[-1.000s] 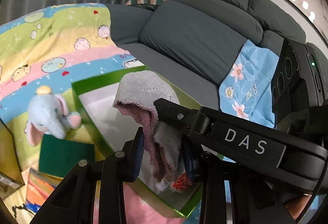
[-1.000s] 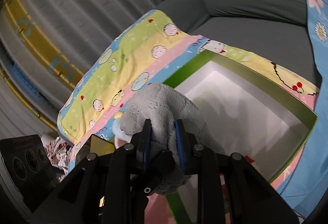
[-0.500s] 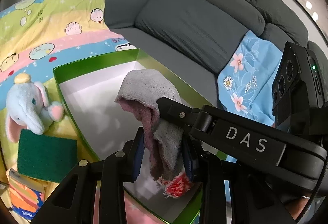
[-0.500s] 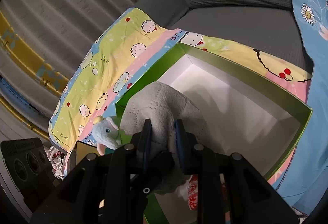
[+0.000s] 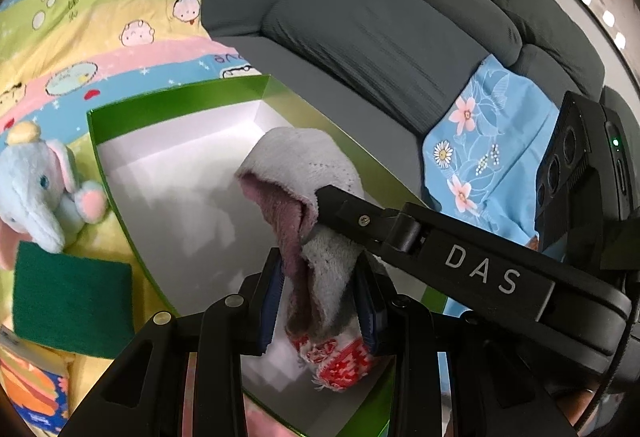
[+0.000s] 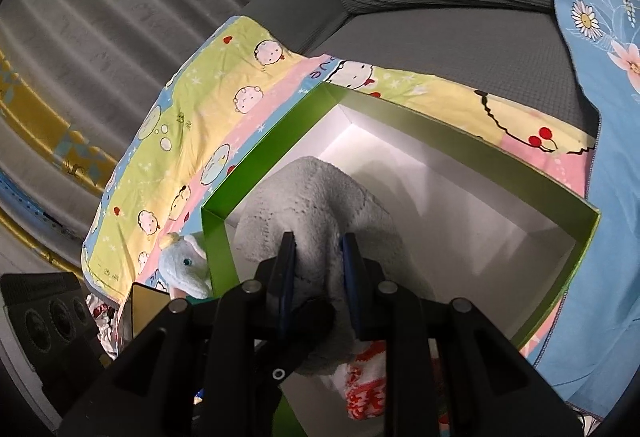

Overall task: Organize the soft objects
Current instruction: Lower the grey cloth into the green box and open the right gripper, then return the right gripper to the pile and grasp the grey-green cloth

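Plush elephant (image 5: 38, 189) sits left on the cartoon blanket (image 5: 100, 33), just outside the green box (image 5: 102, 157). Left gripper (image 5: 320, 301) is clamped on the grey sock (image 5: 304, 173), which bunches up between and ahead of its pads, above the box's white floor. Right gripper (image 6: 318, 273) also pinches the sock, hump rising past the fingertips.

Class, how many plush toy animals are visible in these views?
1: a pale blue plush elephant lying on the cartoon-print blanket, just outside the green cardboard box. Others may be hidden.
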A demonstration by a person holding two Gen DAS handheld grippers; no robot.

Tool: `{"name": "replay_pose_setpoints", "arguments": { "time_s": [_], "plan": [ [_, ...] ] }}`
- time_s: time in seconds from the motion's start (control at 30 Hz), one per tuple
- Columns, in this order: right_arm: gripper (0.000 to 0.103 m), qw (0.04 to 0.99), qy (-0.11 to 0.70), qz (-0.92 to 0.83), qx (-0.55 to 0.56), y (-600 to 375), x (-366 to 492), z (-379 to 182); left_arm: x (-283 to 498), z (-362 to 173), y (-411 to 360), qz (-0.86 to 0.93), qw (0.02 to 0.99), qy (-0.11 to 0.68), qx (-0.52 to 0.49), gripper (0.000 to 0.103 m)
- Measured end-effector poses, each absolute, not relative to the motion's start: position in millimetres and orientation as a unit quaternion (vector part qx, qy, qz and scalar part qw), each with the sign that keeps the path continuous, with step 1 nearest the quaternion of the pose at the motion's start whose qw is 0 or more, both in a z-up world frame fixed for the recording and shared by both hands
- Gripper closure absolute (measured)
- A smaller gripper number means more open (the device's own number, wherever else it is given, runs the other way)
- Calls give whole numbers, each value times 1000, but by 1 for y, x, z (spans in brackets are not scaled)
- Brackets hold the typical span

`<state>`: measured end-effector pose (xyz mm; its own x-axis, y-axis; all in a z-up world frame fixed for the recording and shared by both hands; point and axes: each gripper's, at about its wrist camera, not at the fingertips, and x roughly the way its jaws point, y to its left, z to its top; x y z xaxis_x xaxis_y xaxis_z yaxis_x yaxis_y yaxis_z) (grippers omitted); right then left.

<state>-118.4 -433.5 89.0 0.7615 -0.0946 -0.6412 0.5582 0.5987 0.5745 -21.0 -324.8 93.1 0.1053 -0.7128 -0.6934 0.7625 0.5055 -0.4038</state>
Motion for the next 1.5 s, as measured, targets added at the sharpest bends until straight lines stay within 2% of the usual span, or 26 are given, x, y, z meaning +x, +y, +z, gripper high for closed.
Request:
{"name": "replay_pose_setpoints", "arguments": {
  "time_s": [0.33, 0.4, 0.43, 0.5, 0.6, 0.67, 0.77, 0.87, 0.93, 1.23, 1.5],
  "plan": [
    [78, 840, 289, -229, 397, -440, -122, 88, -29, 95, -327, -501, 743, 440, 53, 69],
    [72, 841, 286, -226, 400, -441, -122, 88, -27, 97, -325, -498, 743, 444, 53, 69],
    [67, 842, 283, -226, 401, -441, -123, 89, -27, 98, -324, -496, 744, 444, 52, 68],
    [55, 843, 276, -232, 399, -441, -126, 92, -25, 101, -318, -492, 748, 443, 45, 52],
    [40, 847, 264, -231, 398, -441, -129, 97, -24, 107, -309, -490, 750, 442, 35, 34],
    [24, 851, 251, -229, 400, -440, -132, 101, -24, 113, -300, -493, 752, 436, 26, 32],
    [8, 862, 239, -224, 387, -434, -133, 108, -25, 123, -285, -491, 759, 428, 17, 31],
    [3, 873, 231, -214, 372, -426, -131, 116, -26, 132, -265, -482, 771, 416, 13, 30],
    [1, 878, 228, -211, 363, -420, -130, 120, -25, 137, -249, -473, 779, 411, 3, 26],
    [1, 909, 237, -180, 292, -374, -115, 139, -23, 151, -138, -389, 838, 380, -50, 24],
    [1, 930, 253, -148, 221, -319, -95, 146, -27, 136, -20, -240, 894, 372, -70, 24]
  ]
}}
